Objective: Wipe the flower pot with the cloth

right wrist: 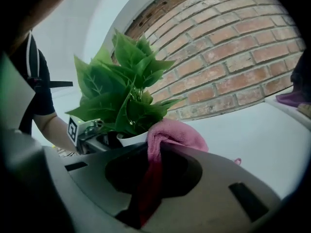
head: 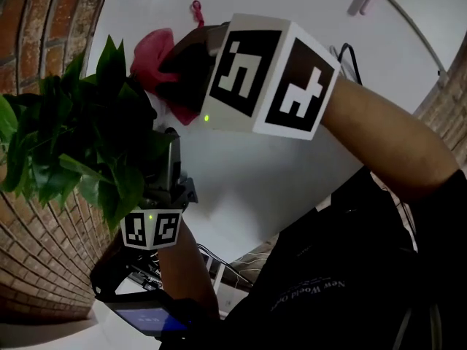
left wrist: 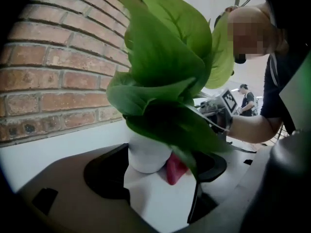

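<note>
**Right gripper (head: 169, 75), jaws narrow and pinched on the pink cloth (right wrist: 171, 132), set at the white flower pot (left wrist: 146, 154).**

The pot stands upright on the white desk (right wrist: 252, 130) by the brick wall (right wrist: 233, 57), just ahead of the right jaws and a little to their left. The bunched end of the cloth lies against the pot's side near the rim, so this hand is the one placed to wipe. The left gripper (left wrist: 165, 171) has its jaws wide around the pot. One pad lies against the pot's wall. The leaves (left wrist: 160, 57) and the cloth cover the other, so I cannot tell whether it clamps. The head view hides the pot behind foliage, and the right gripper view shows only the rim.
</note>
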